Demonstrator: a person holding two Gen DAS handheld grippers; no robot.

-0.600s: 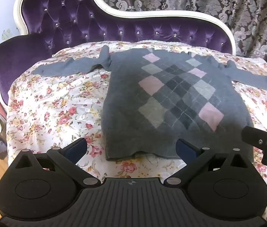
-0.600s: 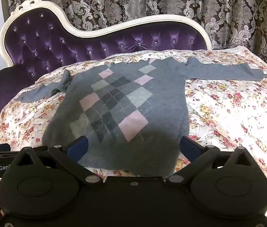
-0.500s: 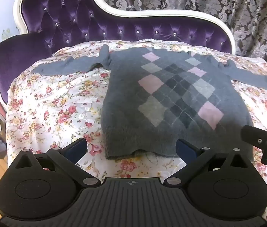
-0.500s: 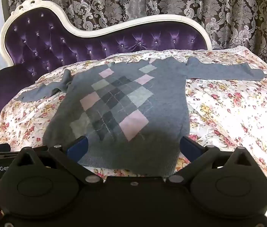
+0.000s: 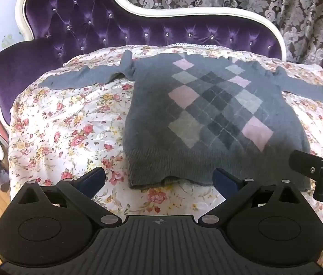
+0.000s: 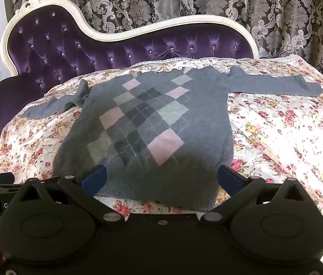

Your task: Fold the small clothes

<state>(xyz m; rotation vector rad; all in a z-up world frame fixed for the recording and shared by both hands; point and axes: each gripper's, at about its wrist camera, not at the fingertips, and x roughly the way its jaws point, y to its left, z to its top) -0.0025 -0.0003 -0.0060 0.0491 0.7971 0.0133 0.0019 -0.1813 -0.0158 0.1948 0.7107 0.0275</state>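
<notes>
Argyle sweater (image 5: 209, 119) spread flat on the floral bedcover (image 5: 69, 123), before the first fold.
Your left gripper (image 5: 159, 181) and right gripper (image 6: 161, 178) hover spread and empty by the hem; next, grasp a sleeve or hem corner.

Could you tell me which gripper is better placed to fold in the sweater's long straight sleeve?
Probably right: the straight sleeve lies on the right gripper's side, and its jaws are open.
</notes>
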